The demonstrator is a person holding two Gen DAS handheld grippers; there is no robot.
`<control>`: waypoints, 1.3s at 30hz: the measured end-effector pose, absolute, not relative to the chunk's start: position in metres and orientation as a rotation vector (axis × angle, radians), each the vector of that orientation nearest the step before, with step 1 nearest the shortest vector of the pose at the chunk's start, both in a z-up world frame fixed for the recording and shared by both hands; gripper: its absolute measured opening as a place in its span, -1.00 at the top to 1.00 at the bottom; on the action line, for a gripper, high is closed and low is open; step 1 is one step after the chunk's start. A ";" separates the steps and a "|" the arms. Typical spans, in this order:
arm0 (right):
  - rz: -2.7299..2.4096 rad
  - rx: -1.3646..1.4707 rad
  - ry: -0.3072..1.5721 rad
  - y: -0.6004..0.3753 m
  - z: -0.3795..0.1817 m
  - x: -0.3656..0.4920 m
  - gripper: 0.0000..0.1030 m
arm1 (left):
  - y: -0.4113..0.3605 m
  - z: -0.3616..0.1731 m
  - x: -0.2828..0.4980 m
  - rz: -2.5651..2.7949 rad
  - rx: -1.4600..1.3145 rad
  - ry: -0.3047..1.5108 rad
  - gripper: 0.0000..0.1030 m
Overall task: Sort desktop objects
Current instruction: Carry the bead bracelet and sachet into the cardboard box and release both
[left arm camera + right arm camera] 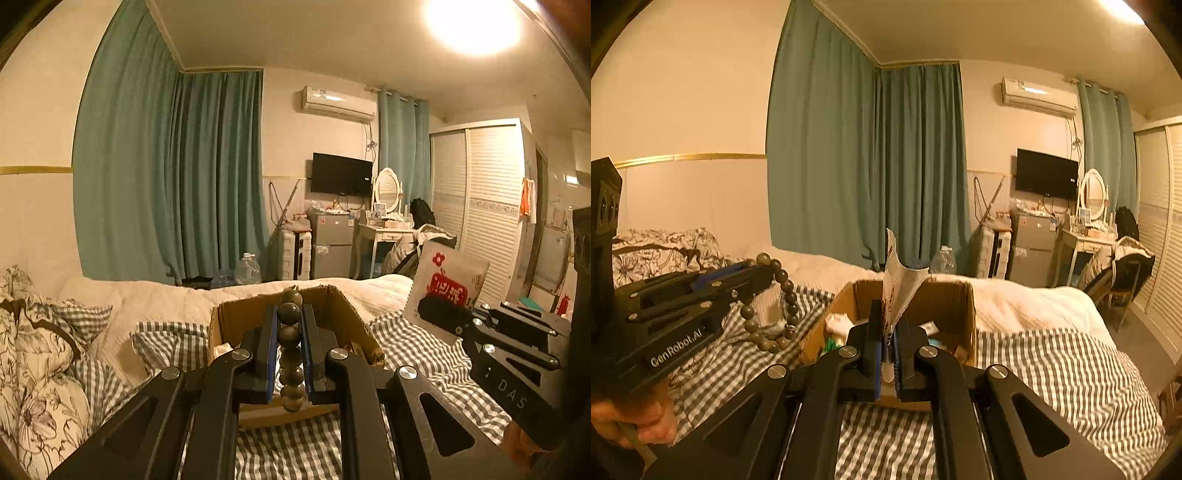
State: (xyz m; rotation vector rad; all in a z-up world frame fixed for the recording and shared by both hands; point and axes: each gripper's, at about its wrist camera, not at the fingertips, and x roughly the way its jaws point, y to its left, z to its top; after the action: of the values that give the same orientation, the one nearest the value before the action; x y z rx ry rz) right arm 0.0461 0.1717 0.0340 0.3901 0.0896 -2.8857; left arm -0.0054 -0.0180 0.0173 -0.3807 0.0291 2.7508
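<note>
Two holds: bead bracelet (290,347) loop hangs vertical; packet (899,284) upright.

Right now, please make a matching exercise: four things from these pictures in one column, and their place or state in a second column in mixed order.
Things:
1. bead bracelet
2. white packet
3. cardboard box
4. television

Places or states:
A. mounted on the far wall
B. clamped in the left tongs
C. open, standing on the checked bedsheet
D. clamped in the right tongs

Pairs: 1-B, 2-D, 3-C, 4-A
</note>
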 end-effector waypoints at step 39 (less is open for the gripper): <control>-2.833 0.671 0.017 0.199 -0.046 -0.154 0.92 | 0.031 -0.071 -0.205 2.765 -0.692 0.039 0.78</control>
State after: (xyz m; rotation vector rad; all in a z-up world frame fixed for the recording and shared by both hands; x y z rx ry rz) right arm -0.1542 0.1995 -0.0457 0.6712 0.0165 -2.8328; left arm -0.2050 0.0308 -0.0707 -0.6918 0.0394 2.7646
